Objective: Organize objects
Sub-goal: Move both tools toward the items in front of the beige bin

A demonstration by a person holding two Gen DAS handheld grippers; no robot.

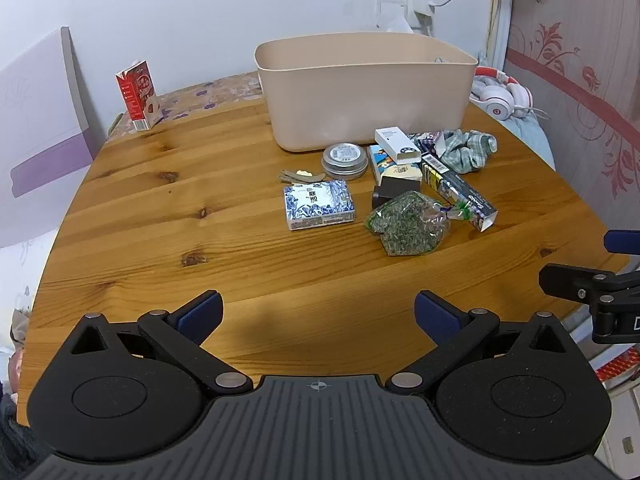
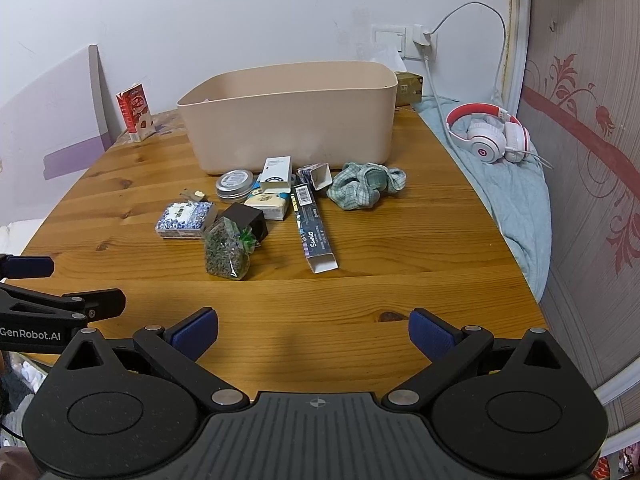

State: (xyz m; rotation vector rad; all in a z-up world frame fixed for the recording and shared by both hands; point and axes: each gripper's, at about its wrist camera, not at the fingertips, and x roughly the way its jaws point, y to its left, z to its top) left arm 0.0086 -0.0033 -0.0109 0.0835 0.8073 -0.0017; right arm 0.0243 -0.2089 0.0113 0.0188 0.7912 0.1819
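My left gripper (image 1: 319, 314) fingers spread wide, nothing between. My right gripper (image 2: 313, 334) same, tipped down over bare wood table (image 2: 360, 280). Ahead: bag of dried leaves (image 2: 226, 254), long dark box (image 2: 314, 232), blue-white box (image 2: 184, 220), round tin (image 2: 235, 185), green cloth (image 2: 366, 185). Beige bin (image 2: 292, 120) behind pile. Headphones (image 2: 490, 138) far right.

**Wooden table, clutter by the bin**

The wooden table (image 1: 160, 216) is carrying a beige bin (image 1: 366, 92) at the back, a red carton (image 1: 139, 94) standing far left, and a round tin (image 1: 345, 160), patterned box (image 1: 319, 205), herb bag (image 1: 410, 223), long dark box (image 2: 314, 226) and checked cloth (image 2: 366, 184) lying before the bin.
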